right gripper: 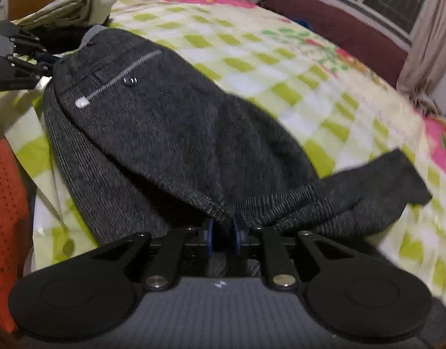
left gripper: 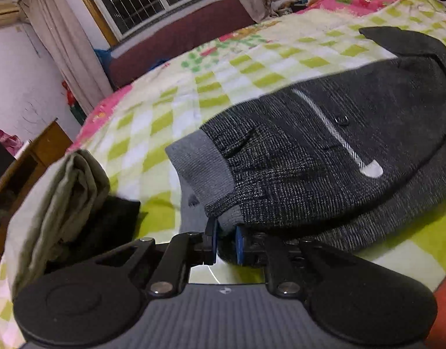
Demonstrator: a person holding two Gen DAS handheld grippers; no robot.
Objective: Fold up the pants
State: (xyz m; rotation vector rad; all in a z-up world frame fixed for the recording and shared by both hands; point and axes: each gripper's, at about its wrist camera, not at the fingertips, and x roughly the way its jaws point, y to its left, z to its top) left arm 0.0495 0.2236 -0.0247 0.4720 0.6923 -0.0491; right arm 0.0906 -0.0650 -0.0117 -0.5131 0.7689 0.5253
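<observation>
Pants [left gripper: 325, 145] are spread across the checked bedspread [left gripper: 211, 87], pinched at the grey waistband by the left gripper [left gripper: 226, 241] and at a stitched leg hem by the right gripper [right gripper: 224, 232], both sets of fingers narrowed onto cloth, probably so that the two ends can be carried together for a fold. Folded olive cloth [left gripper: 68, 192] is cut off at the bed's edge, and the far leg is blurred.

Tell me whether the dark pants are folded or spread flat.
Folded, partly. The dark pants are doubled over on the bed, the pocket side lying on a lower layer, one end sticking out unfolded.
</observation>
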